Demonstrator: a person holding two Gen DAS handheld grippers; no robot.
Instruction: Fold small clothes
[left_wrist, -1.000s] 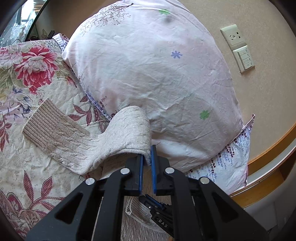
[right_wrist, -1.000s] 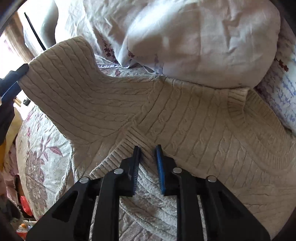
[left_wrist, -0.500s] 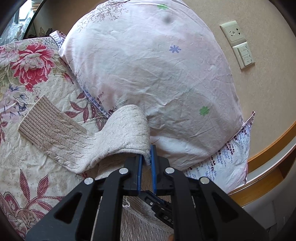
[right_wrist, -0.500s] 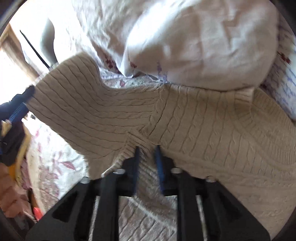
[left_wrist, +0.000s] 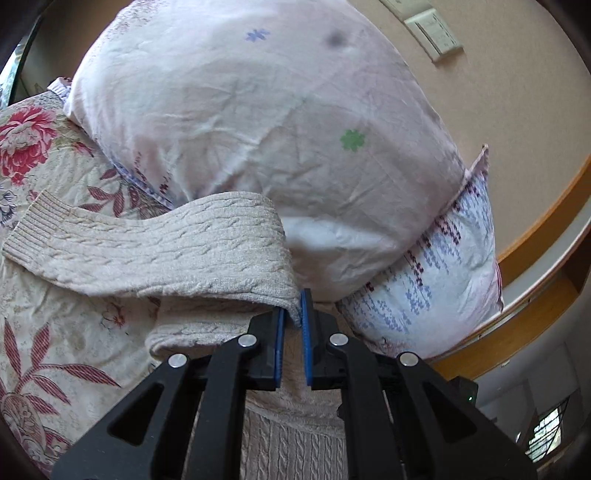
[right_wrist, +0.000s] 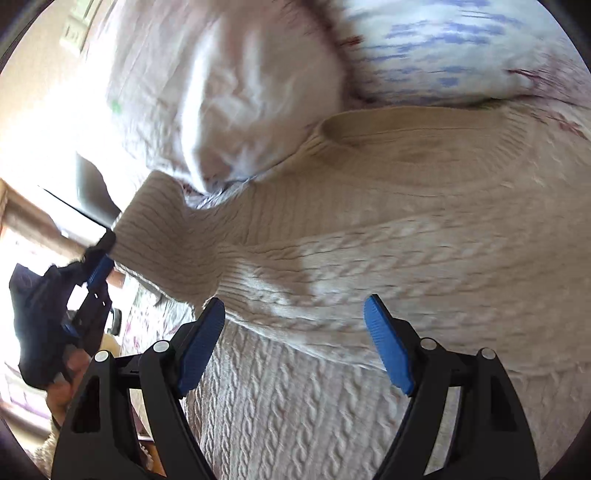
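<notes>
A beige cable-knit sweater (right_wrist: 388, 266) lies on the floral bedspread (left_wrist: 55, 332). My left gripper (left_wrist: 291, 314) is shut on the fold of its sleeve (left_wrist: 166, 251) and holds it lifted; the ribbed cuff (left_wrist: 33, 229) trails to the left. In the right wrist view the left gripper (right_wrist: 99, 258) shows at the left, pinching that sleeve. My right gripper (right_wrist: 295, 325) is open and empty above the sweater's body, just below the collar (right_wrist: 406, 125). This view is blurred.
A pink pillow (left_wrist: 258, 129) leans on a white pillow with blue print (left_wrist: 443, 277) right behind the sweater. A wooden bed rim (left_wrist: 535, 240) and a beige wall with a switch plate (left_wrist: 436, 33) lie beyond.
My right gripper has opened, let go of the sweater and swung right toward the collar. My left gripper has carried the sleeve closer to the pillows.
</notes>
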